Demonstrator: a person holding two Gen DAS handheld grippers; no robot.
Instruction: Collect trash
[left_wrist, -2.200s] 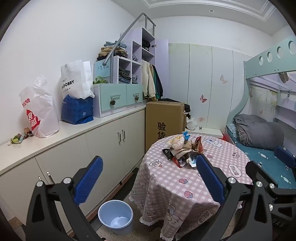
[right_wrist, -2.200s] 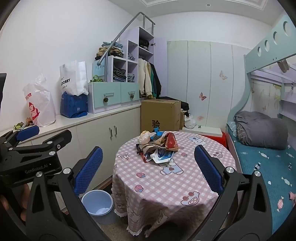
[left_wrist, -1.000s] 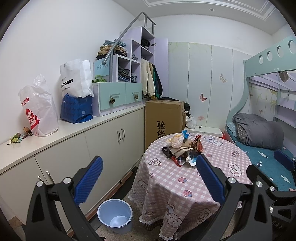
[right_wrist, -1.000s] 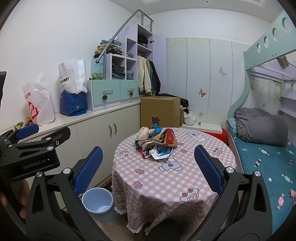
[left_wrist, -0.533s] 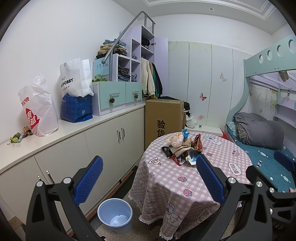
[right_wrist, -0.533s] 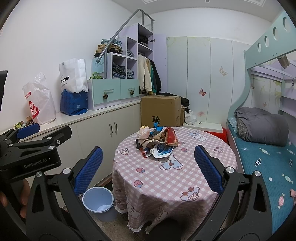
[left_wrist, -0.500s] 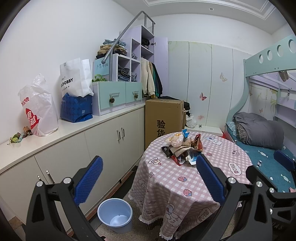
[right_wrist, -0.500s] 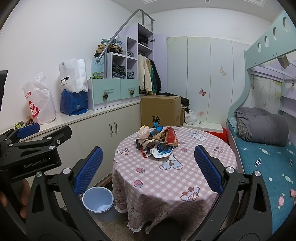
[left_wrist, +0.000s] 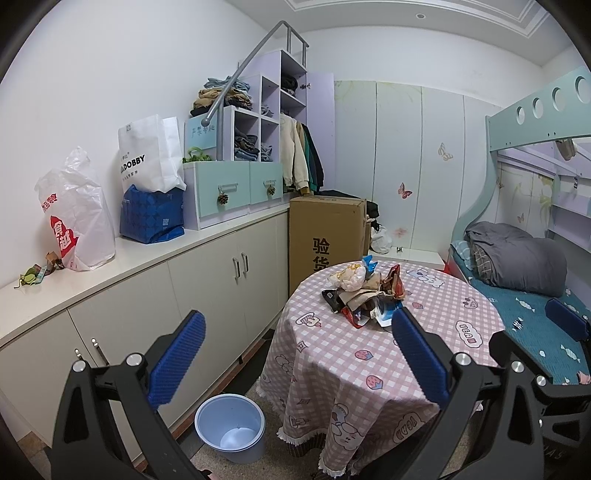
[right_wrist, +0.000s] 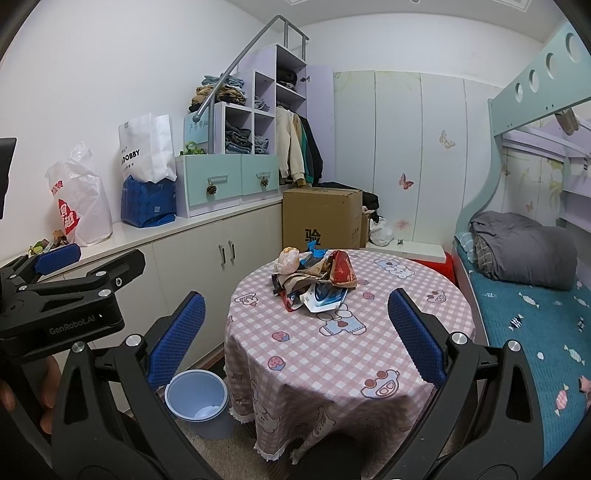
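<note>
Trash (right_wrist: 314, 282) lies heaped on the round table (right_wrist: 369, 354), toward its far side. A blue bin (right_wrist: 196, 402) stands on the floor just left of the table. Both grippers, left (left_wrist: 297, 354) and right (right_wrist: 295, 332), hang short of the table, jaws wide apart and empty.

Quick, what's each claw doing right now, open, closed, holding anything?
Left claw: open, holding nothing.
Right claw: open, holding nothing.

Both wrist views: level, facing the round table (left_wrist: 369, 354) from well back; right view nearer, both sharing table and cabinets (right_wrist: 207, 236).
</note>
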